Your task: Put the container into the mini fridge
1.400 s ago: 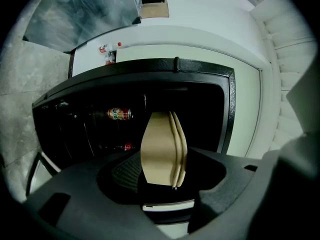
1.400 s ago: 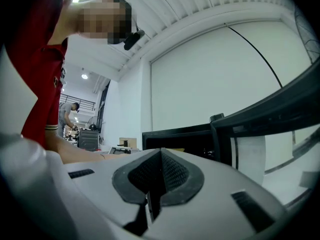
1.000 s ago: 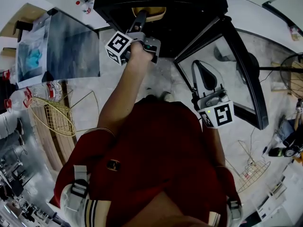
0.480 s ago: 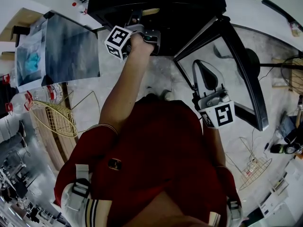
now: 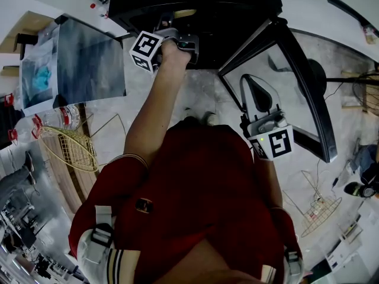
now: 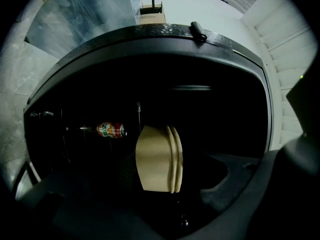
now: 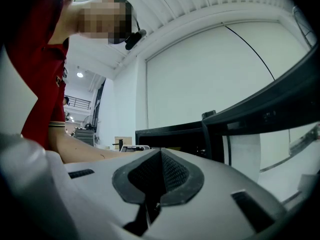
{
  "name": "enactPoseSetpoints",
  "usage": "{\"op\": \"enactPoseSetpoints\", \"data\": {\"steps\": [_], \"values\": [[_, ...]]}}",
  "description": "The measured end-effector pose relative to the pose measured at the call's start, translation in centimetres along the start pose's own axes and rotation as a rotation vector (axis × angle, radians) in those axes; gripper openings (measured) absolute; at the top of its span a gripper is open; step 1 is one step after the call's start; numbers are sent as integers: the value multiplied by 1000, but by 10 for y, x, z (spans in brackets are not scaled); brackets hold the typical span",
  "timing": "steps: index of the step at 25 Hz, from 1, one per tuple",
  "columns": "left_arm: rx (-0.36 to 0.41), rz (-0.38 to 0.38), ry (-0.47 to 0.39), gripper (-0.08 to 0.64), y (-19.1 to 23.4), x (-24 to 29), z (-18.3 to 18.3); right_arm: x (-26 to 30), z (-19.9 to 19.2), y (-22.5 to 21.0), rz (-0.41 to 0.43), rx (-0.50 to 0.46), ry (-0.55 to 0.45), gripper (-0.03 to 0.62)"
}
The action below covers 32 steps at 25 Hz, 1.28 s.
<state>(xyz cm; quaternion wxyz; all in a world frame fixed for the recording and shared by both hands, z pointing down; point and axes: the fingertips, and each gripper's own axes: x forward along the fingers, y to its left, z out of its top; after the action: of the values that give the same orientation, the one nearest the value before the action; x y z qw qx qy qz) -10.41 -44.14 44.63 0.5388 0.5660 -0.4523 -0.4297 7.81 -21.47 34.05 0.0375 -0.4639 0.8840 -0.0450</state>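
Can inside mini fridge — red-orange label, print unreadable — near container.

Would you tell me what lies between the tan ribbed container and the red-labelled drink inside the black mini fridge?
In the left gripper view, only a dark gap separates the tan ribbed container from the red-labelled drink; nothing shows there.

Your floor: pale marbled stone. On it: one black mini fridge, door open. Left of the fridge: wire basket. Right of it: second wire rack. Inside the fridge: tan container; can, on its side.
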Motion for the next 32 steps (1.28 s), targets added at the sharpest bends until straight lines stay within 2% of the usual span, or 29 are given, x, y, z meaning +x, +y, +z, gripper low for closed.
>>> {"op": "enactPoseSetpoints", "data": {"steps": [15,24,32], "values": [[26,13,23,318,4,-9,-4,-8,-1,3,-4,-2,2,-3],[25,12,27,319,6,-33,-6,-10,-5,9,5,10,2,-3],[32,-49,107,319,-7,-80,-26,-8,-4,16,33,27,-24,-3]]}}
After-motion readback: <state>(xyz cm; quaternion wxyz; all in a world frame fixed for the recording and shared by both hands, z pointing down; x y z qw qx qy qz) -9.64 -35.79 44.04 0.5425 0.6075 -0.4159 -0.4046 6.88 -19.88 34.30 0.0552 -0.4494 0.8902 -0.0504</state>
